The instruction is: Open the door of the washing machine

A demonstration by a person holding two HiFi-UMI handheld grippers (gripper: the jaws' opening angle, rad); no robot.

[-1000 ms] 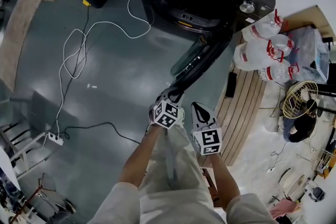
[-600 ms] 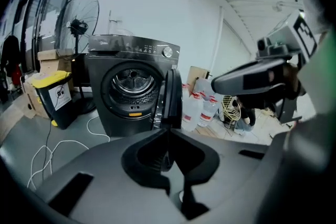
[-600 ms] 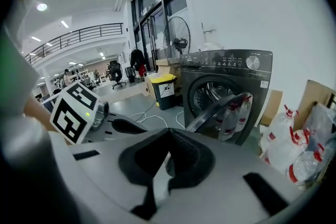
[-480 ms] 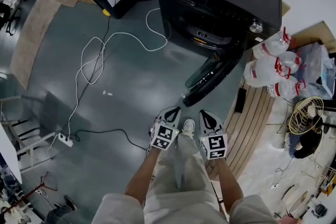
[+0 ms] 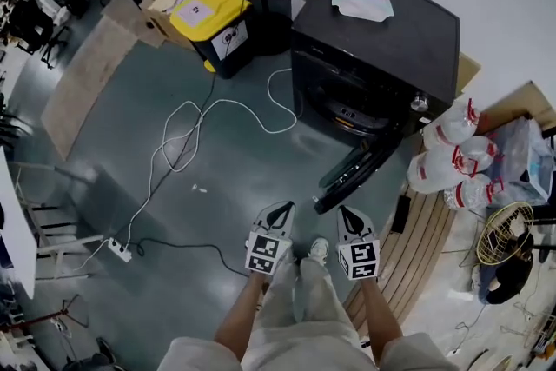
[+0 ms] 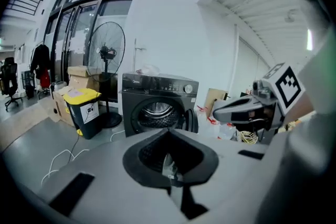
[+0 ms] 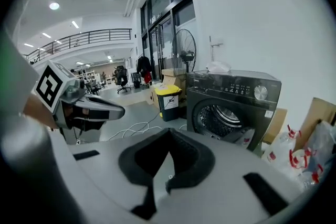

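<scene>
The black washing machine (image 5: pixel 373 56) stands at the back, its round door (image 5: pixel 356 176) swung open toward me and the drum (image 6: pixel 157 111) exposed. Both grippers hover side by side above the floor, short of the door and clear of it. My left gripper (image 5: pixel 281 209) is shut with nothing between its jaws; in the left gripper view its tip (image 6: pixel 169 132) points at the machine (image 6: pixel 157 105). My right gripper (image 5: pixel 346 214) also looks shut and empty, its tip (image 7: pixel 169 132) aimed left of the machine (image 7: pixel 231 107).
A black bin with a yellow lid (image 5: pixel 213 26) stands left of the machine. A white cable (image 5: pixel 187 139) runs across the floor to a power strip (image 5: pixel 120 249). Water bottles (image 5: pixel 452 161), a wooden pallet (image 5: pixel 408 248) and a fan (image 5: pixel 502 230) lie to the right.
The left gripper has come away from the open door's edge. Both grippers have risen and drawn back toward the person; the door stays open.
</scene>
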